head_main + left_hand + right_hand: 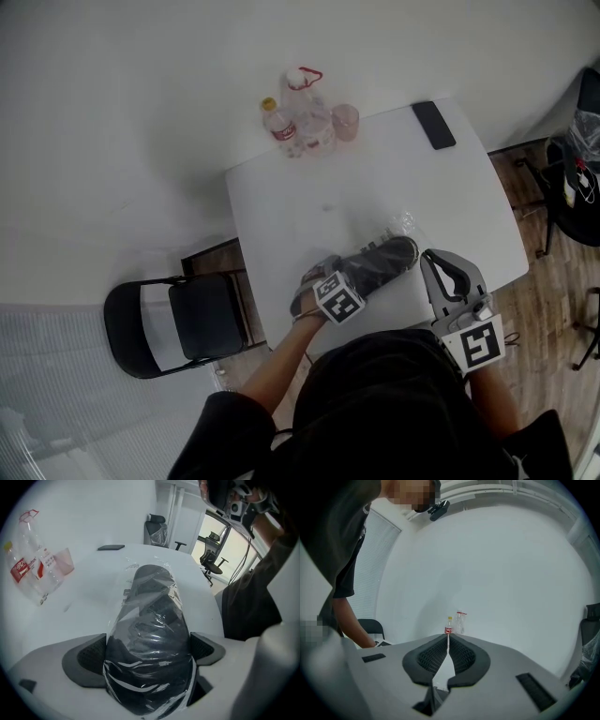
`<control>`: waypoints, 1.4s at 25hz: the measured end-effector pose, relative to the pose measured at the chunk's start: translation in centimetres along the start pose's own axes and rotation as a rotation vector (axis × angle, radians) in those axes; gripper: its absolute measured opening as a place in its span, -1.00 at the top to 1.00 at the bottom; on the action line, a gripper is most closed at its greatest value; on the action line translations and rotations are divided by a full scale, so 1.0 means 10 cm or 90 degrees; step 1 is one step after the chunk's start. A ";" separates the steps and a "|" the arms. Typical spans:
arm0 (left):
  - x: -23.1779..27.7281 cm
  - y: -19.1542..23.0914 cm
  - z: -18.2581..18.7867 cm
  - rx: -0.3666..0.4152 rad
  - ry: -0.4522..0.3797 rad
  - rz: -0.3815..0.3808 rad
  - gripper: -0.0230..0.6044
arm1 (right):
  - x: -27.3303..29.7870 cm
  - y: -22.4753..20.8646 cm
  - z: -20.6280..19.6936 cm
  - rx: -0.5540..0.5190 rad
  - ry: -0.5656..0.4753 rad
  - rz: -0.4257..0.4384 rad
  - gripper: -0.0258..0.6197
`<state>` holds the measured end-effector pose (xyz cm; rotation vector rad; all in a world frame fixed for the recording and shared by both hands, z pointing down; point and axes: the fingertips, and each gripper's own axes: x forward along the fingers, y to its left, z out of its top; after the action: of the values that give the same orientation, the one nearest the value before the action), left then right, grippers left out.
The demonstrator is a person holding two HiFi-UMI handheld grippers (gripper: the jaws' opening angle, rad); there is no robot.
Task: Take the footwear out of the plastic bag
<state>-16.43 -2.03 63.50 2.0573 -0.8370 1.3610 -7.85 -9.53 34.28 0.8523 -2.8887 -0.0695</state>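
Fingers (89,660) of left gripper (149,656) clamp bagged shoe (150,616); right gripper (447,641) closed, own view.

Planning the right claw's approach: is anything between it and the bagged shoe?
Nothing visible does. The right claw, shut and empty, is right beside the bagged shoe, which the left claw clamps.

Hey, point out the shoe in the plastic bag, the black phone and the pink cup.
shoe (149,634), left gripper view, middle of its dark upper.
black phone (433,125), head view, middle of its top face.
pink cup (345,122), head view, its side wall.
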 end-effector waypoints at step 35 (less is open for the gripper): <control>-2.04 0.38 0.78 0.231 -0.473 0.294 -0.23 | -0.12 -0.85 0.44 0.030 0.102 0.251 0.83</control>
<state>-20.65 -6.01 42.08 2.8451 -1.5390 0.9852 -2.91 -15.98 29.15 0.2654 -2.8522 0.1017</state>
